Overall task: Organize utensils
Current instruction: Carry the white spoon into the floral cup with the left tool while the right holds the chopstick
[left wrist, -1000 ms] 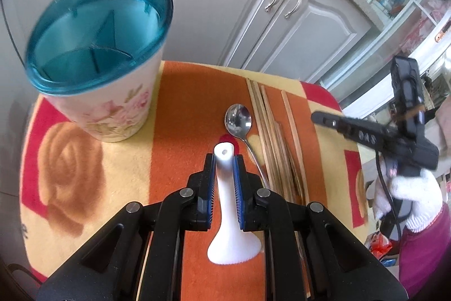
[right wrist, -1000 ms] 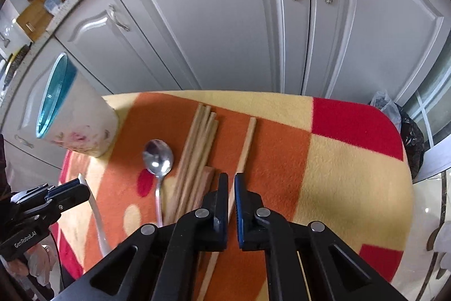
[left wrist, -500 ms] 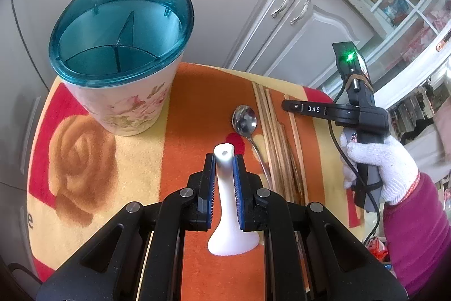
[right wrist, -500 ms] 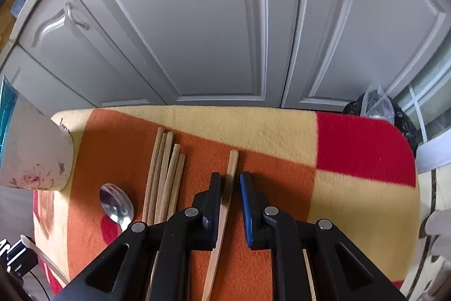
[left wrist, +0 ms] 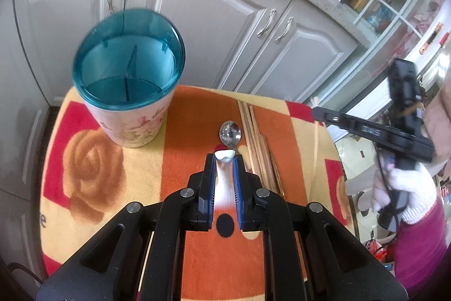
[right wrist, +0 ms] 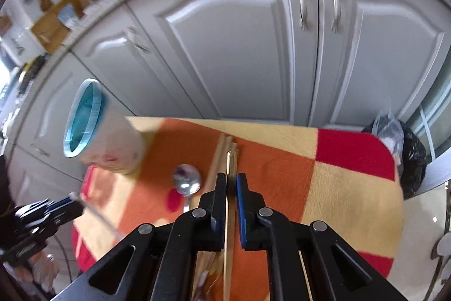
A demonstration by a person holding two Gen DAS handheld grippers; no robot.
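A chopstick [right wrist: 229,205] is clamped between the shut jaws of the right gripper [right wrist: 231,182], lifted off the blanket-covered table [right wrist: 352,182], its length along the fingers, tip forward toward the cabinets. A white spoon [left wrist: 224,174] is pinched likewise by the left gripper [left wrist: 224,160], likely for dropping into the utensil holder [left wrist: 128,75].
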